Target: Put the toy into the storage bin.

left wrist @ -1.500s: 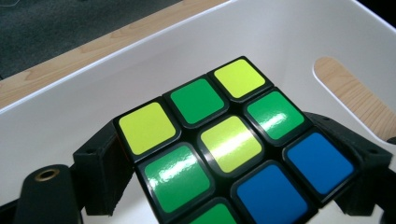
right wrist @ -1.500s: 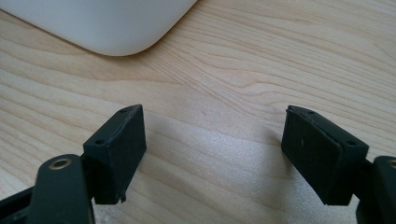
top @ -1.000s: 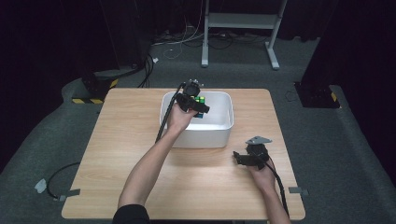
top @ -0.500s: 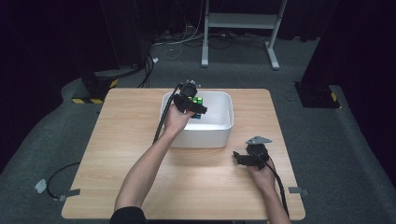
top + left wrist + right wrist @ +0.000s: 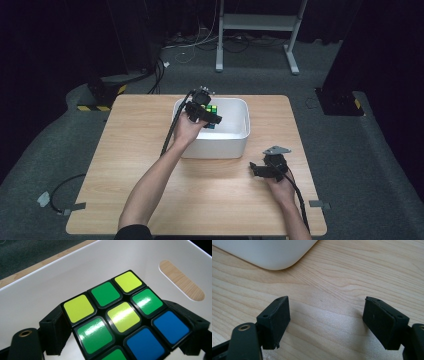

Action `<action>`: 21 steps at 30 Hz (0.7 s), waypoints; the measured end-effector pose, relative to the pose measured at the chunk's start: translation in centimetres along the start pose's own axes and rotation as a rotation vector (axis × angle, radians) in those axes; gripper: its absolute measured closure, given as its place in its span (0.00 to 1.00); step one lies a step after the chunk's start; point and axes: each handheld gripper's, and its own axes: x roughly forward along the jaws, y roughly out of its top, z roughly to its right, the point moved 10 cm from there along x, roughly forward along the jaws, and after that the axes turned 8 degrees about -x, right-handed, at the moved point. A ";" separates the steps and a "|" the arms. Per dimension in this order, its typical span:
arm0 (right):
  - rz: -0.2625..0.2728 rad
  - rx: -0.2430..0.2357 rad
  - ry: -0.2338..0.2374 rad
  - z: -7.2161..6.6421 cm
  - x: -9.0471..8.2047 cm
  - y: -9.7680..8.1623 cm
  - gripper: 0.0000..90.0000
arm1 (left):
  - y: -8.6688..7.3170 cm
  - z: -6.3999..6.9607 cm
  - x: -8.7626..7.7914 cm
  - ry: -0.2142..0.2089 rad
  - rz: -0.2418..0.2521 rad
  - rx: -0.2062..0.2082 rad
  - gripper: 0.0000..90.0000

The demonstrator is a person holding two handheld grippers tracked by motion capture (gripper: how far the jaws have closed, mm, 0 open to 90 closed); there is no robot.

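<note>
Currently left gripper (image 5: 210, 116) clamps puzzle cube (image 5: 125, 317) inside white bin (image 5: 239, 142) at table's far edge; right gripper (image 5: 325, 322) jaws wide apart, empty, near bin's front right corner.

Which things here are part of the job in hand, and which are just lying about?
Part of the job:
- puzzle cube, clamped in the left gripper
- white bin, over which the cube is held

Just about:
- right gripper, open, idle on the table
- cables on the floor
- metal stand behind the table
</note>
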 end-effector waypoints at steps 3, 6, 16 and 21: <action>0.000 0.000 0.000 0.0 0.0 0.0 0.24 | -0.1 0.0 -0.2 -0.005 0.004 -0.002 0.17; 0.000 0.000 0.000 0.0 0.0 0.0 0.24 | -0.4 0.0 -0.2 -0.010 0.005 -0.009 0.17; 0.000 0.000 0.000 0.0 0.0 0.0 0.24 | -0.8 -0.4 -0.9 0.003 0.013 -0.017 0.17; 0.000 0.000 0.001 0.0 0.0 0.0 0.24 | -1.0 -0.2 -1.0 0.000 0.014 -0.011 0.17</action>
